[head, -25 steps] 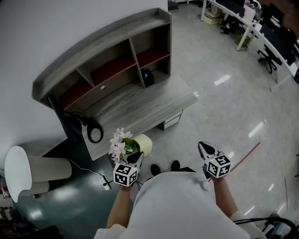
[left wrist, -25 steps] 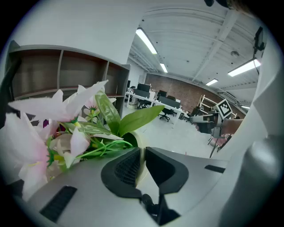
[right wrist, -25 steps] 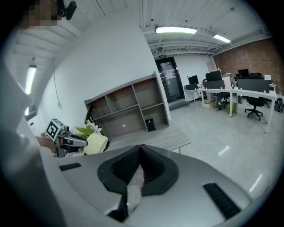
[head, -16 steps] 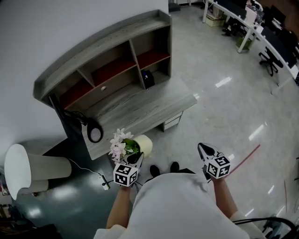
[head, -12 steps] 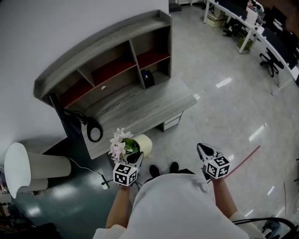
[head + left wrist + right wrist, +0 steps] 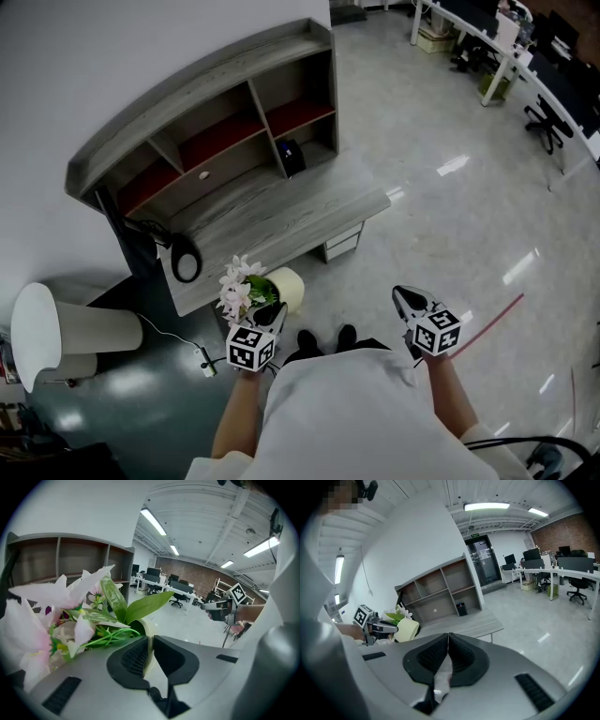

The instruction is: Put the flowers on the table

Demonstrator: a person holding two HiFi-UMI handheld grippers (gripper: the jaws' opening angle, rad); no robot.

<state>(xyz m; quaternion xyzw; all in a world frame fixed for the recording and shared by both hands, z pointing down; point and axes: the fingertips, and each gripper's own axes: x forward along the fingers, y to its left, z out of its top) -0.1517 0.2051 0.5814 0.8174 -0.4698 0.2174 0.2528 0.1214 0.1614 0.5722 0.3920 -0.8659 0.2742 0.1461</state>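
A cream pot [image 6: 286,289] of pink-white flowers [image 6: 236,284] hangs just off the front edge of the grey wooden table [image 6: 272,220]. My left gripper [image 6: 276,315] is shut on the pot's rim. In the left gripper view the jaws pinch the cream rim [image 6: 149,641], and flowers [image 6: 65,606] and green leaves fill the left. My right gripper [image 6: 404,300] hovers over the floor to the right, shut and holding nothing. Its view shows the closed tips [image 6: 448,637], the table [image 6: 480,623] ahead and the pot [image 6: 407,630] at left.
A hutch with red-backed shelves [image 6: 216,122] stands on the table's back and holds a small black box [image 6: 292,157]. A black round object [image 6: 186,264] lies at the table's left end. A white lamp-like thing [image 6: 56,337] stands left; office desks and chairs [image 6: 534,75] lie far right.
Both grippers and the pot have drifted slightly across the floor beside the table. The left grip on the pot rim is unchanged, and the right jaws stay shut.
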